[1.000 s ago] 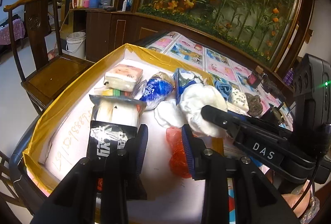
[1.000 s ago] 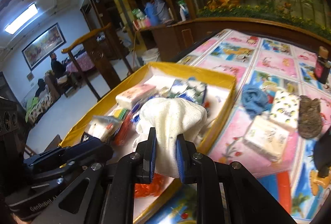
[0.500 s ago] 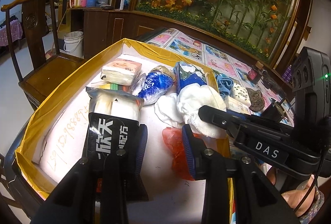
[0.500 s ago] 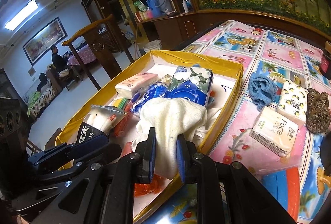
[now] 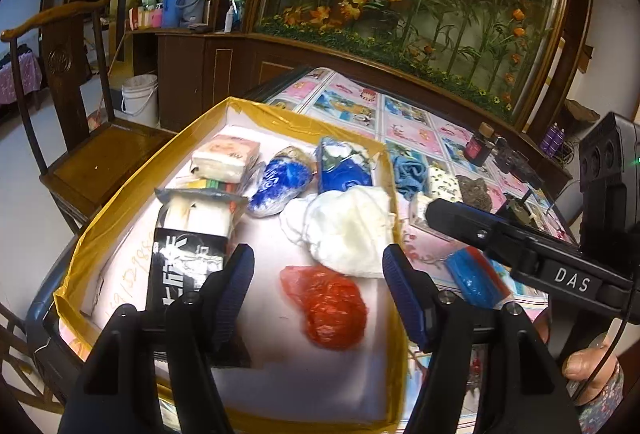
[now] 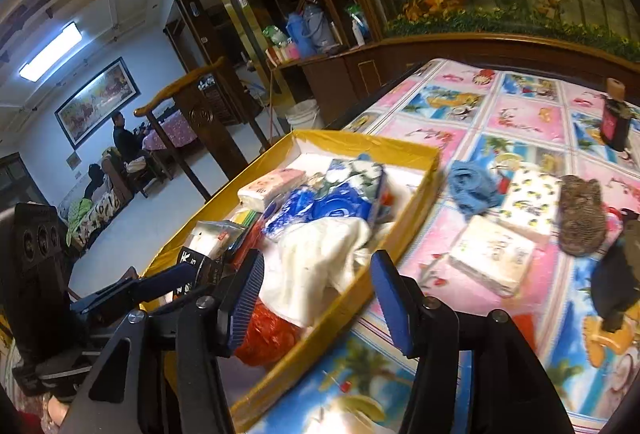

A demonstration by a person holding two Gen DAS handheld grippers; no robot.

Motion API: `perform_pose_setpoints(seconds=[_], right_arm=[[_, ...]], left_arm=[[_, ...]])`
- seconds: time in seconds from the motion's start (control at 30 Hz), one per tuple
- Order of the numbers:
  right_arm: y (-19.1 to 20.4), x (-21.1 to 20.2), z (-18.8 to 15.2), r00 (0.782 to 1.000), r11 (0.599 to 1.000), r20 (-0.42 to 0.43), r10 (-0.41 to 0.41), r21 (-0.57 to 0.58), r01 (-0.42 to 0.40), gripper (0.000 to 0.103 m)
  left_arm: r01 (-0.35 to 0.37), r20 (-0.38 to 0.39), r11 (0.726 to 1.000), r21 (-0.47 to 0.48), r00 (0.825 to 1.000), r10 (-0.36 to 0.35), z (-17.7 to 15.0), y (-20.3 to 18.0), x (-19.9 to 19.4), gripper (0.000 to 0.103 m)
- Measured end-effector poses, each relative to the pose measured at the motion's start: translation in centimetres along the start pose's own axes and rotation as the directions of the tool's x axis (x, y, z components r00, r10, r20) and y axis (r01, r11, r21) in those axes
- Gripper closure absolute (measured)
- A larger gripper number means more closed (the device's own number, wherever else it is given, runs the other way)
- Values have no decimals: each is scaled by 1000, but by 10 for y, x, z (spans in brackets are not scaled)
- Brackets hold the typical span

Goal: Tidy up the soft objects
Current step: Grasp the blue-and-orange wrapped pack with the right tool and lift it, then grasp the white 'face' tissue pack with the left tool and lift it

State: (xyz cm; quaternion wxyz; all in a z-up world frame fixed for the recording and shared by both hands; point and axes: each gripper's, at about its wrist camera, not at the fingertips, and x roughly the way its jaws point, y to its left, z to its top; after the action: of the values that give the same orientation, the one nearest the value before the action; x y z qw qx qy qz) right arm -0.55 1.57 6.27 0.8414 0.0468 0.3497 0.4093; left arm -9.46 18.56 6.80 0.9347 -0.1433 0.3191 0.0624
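both tongs have let go since a second ago: the white cloth (image 6: 320,266) now lies in the yellow-rimmed box (image 5: 140,185) beside the red bag (image 5: 332,306), no longer pinched. the right tongs (image 6: 316,298) and left tongs (image 5: 318,290) are opening, nothing between them. to finish well, lift clear without snagging the cloth, then go for the blue cloth (image 6: 472,185) on the worktop (image 6: 520,113).
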Motion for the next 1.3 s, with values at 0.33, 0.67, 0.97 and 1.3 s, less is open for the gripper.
perform_pose_setpoints(seconds=[0.33, 0.67, 0.97, 1.3], right_arm=[[-72, -45, -35, 965, 969, -90, -246, -17, 245, 34], [-60, -16, -54, 933, 952, -203, -297, -135, 274, 30], [-59, -13, -60, 931, 949, -208, -301, -155, 273, 58], [-93, -108, -47, 958, 958, 30, -286, 31, 285, 58]], left_arm=[[43, -15, 997, 65, 999, -43, -6, -40, 2, 34], [68, -42, 992, 105, 997, -63, -13, -57, 8, 33], [76, -52, 991, 106, 996, -71, -13, -62, 12, 32], [155, -165, 971, 185, 978, -125, 15, -122, 46, 20]])
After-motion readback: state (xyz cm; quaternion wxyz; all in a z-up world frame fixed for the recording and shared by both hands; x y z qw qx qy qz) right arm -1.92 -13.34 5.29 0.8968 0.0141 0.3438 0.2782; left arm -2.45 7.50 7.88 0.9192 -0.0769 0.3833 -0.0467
